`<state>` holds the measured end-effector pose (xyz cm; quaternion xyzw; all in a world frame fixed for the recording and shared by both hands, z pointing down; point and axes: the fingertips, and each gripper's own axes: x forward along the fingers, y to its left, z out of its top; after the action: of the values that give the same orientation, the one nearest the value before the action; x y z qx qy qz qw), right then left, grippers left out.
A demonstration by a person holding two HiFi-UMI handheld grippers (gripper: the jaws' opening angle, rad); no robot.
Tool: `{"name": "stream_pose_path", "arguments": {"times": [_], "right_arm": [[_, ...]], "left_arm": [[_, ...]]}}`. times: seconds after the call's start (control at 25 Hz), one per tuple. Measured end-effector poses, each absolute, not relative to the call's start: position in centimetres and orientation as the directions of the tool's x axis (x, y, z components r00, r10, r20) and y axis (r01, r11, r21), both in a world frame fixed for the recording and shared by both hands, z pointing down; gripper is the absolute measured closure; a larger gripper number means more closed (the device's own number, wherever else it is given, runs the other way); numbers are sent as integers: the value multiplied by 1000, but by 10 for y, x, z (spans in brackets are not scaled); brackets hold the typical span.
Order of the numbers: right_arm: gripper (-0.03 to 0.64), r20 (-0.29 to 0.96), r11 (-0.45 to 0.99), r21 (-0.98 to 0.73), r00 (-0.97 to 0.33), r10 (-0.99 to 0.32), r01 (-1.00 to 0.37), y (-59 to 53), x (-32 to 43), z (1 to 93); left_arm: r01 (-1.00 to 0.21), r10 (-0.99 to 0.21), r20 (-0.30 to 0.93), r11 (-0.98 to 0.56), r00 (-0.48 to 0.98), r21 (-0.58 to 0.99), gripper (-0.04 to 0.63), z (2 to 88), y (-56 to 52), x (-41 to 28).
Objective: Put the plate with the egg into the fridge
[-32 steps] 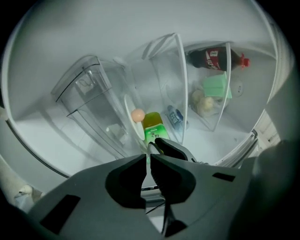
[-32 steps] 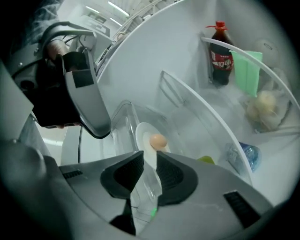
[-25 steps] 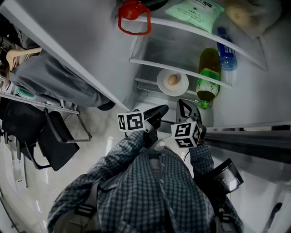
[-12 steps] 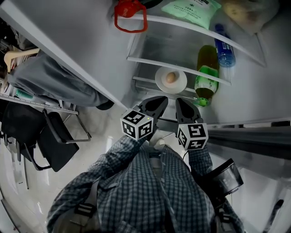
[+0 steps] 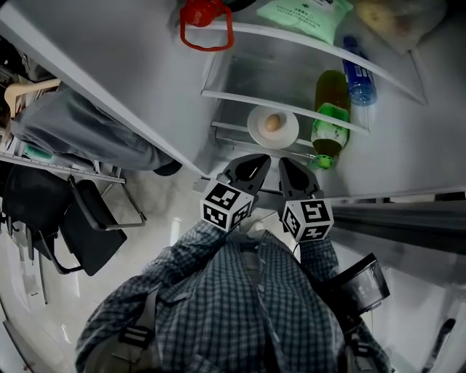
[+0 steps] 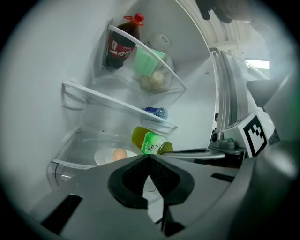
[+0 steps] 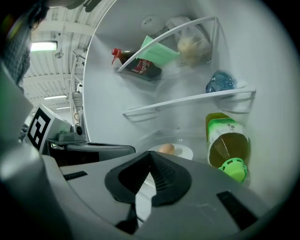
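Note:
A white plate [image 5: 282,133] with a brown egg [image 5: 273,123] on it rests on a glass fridge shelf [image 5: 240,136]; both gripper views show the plate [image 6: 104,157] [image 7: 185,151] and egg [image 6: 119,153] [image 7: 166,149] beyond the jaws. My left gripper [image 5: 253,162] and right gripper [image 5: 285,165] hang side by side just below the plate, outside the shelf. Both are shut with nothing between the jaws, apart from the plate.
A green-capped tea bottle [image 5: 328,120] lies right of the plate. A blue bottle [image 5: 354,74], a green packet [image 5: 306,16] and a red-capped bottle [image 5: 206,22] sit on upper shelves. The open fridge door [image 5: 95,73] stands left; a black chair [image 5: 87,226] lower left.
Both grippers have drawn closer together beneath the plate; the left one moved right and rotated. The plate and egg stayed on the shelf.

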<state>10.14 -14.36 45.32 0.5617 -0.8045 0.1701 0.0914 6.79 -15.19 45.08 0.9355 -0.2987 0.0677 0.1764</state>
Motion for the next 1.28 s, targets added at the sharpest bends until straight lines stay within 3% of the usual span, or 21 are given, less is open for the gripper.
{"name": "stream_pose_path", "arguments": {"times": [1.28], "right_arm": [[611, 360, 302, -164, -342, -868, -939, -143, 108, 456]], "left_arm": [[-599, -539, 263, -741, 800, 303, 589, 457, -150, 68]]}}
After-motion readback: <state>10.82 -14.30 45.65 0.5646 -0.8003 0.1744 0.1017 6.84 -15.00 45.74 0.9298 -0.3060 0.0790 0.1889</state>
